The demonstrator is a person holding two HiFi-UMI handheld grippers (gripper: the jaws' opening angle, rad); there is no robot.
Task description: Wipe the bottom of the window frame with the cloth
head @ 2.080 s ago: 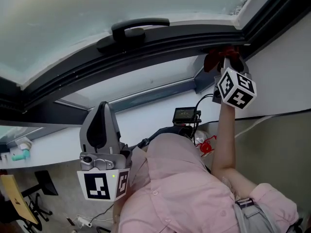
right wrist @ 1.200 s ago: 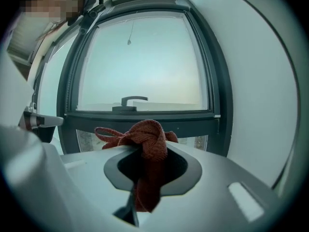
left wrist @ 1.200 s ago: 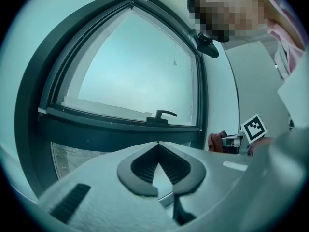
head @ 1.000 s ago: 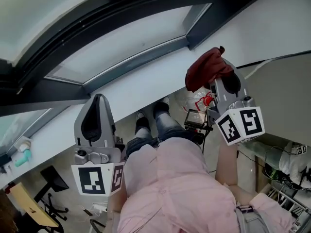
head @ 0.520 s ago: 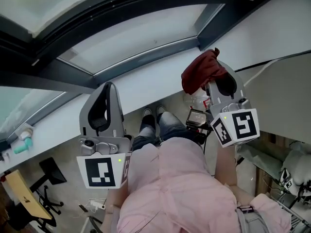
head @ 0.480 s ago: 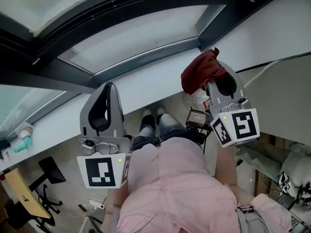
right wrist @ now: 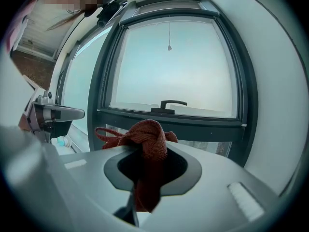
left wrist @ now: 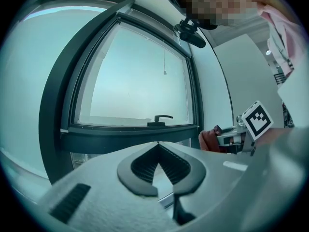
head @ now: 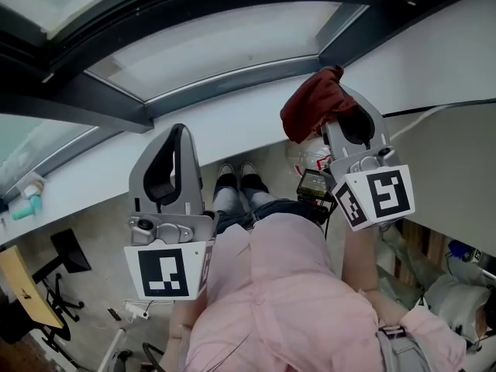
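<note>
Clamping cloth (head: 312, 105) in right hand-held gripper (head: 346, 111)

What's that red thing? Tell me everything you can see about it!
It is a dark red cloth with a knitted look, scrunched into a lump. The right gripper has its jaws shut on it. The bunched top bulges out above the jaws and a strip hangs down between them. A thin loop of it sticks out to one side. It is held up in the air, short of the window frame, and touches only the gripper.
</note>
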